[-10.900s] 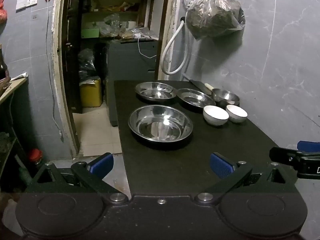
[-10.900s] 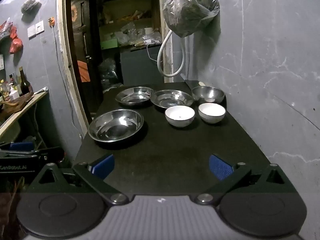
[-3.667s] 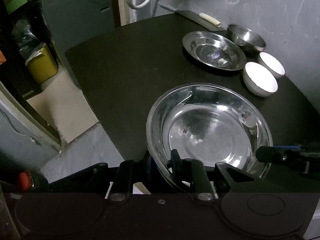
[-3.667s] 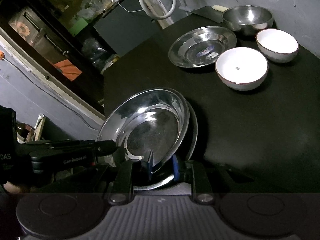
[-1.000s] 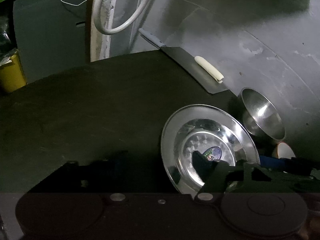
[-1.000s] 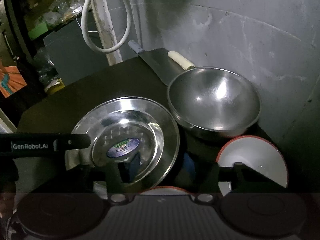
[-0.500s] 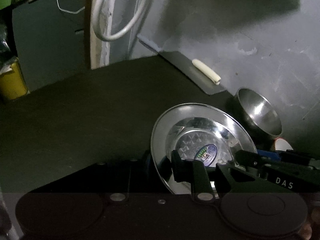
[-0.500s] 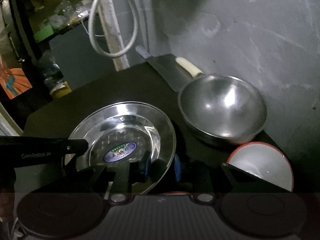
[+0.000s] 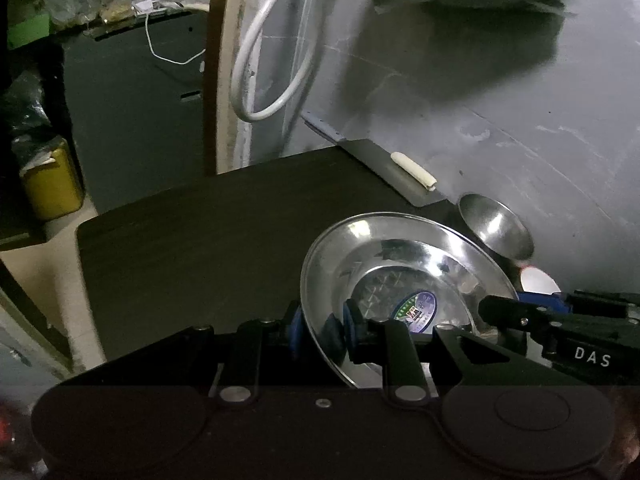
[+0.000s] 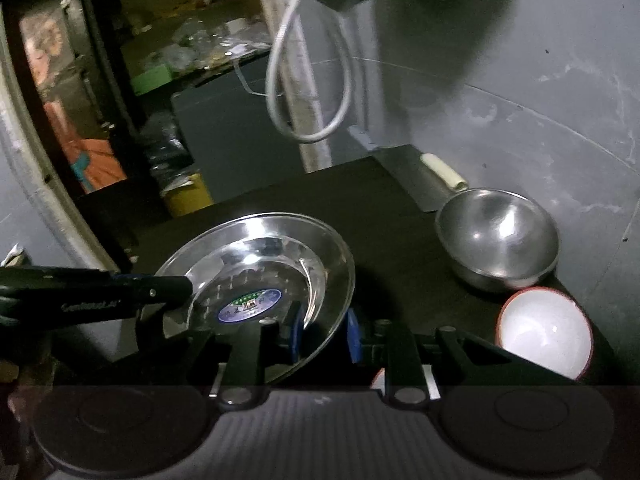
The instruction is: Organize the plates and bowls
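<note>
**Steel plate pinched from both sides above the dark table**

The steel plate (image 9: 404,276) with the oval sticker (image 10: 250,305) in its well sits tilted between my two tools, its near rim raised off the black table (image 9: 200,232); my left gripper (image 9: 320,330) is clamped on the plate's left rim, one blue pad inside the dish and one under it; my right gripper (image 10: 322,334) is clenched on the opposite rim in the same way, so the plate is grasped at both edges at once. Just beyond the plate, toward the grey wall (image 10: 540,92), stands a steel bowl (image 10: 496,236), upright on the table; near it, closer to me, is a white bowl (image 10: 544,332) with a reddish rim, apart from the plate. A cleaver (image 9: 396,172) with a pale handle lies flat at the table's far corner against the wall; a white hose (image 9: 272,64) loops down the door frame behind; a yellow container (image 9: 52,184) sits on the floor past the table's left edge.
</note>
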Available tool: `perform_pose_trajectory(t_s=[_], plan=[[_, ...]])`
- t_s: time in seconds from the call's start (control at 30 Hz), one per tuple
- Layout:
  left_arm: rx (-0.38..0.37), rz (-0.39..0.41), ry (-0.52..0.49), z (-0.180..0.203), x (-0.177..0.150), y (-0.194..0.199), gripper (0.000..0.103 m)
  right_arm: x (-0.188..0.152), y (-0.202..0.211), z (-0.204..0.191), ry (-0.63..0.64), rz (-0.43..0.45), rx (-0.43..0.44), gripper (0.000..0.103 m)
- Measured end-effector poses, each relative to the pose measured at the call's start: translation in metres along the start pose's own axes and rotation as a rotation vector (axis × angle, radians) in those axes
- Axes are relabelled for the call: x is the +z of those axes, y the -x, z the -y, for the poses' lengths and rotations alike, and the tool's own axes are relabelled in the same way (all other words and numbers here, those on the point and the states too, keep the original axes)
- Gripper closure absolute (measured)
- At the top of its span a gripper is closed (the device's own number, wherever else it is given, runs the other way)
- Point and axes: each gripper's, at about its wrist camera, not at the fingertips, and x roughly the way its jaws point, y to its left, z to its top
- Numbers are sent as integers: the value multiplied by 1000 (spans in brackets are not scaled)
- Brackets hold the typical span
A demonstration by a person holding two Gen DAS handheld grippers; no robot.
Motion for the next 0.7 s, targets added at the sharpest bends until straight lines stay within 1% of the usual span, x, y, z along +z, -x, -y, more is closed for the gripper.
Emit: perform_pose_trajectory(t_s=[0.17,0.4,0.47,0.7], plan=[[14,-19,-7,-3,-19,26,79,-15,21,-16,20,-15,34,77],[17,-52,-8,-1,-46,52,77,-36,44,-29,22,-44,52,78],[23,-58,-17,1,-53,56,76,-42,49,-32,28,-52,53,78],[51,-119,-29,1,-77,64,72,-61,61,-51,87,-76,44,77]])
